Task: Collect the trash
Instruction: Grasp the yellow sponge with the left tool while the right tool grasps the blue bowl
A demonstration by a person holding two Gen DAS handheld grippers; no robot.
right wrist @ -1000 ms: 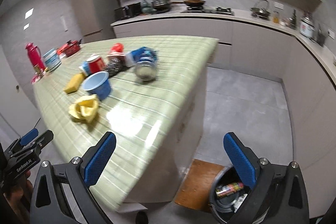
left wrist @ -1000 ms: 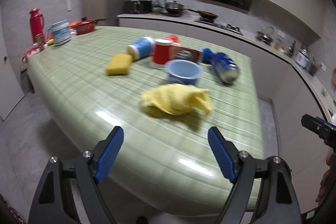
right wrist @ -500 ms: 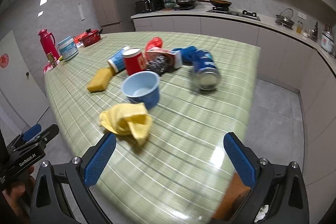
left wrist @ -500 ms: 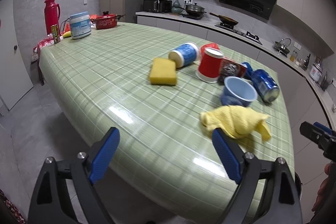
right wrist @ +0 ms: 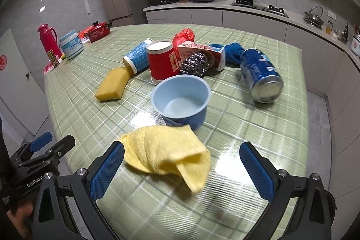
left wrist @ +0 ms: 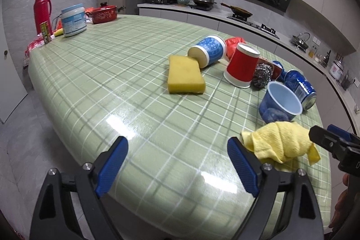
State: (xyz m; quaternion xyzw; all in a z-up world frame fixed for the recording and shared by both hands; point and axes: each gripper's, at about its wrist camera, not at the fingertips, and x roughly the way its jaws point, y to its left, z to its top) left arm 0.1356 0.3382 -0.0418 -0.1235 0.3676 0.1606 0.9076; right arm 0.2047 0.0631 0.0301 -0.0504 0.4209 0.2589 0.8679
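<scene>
Yellow cloth (right wrist: 166,155) on green plaid tablecloth (left wrist: 126,73).

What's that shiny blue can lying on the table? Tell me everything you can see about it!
The blue can is a metal drink can with white markings on its side that are too blurred to read. It lies tipped over on the green checked tablecloth, its silvery end facing the right camera. It looks whole, not crushed. A blue cloth sits bunched right behind it, seemingly touching. The light blue bowl stands apart from it. Neither gripper touches it.
</scene>
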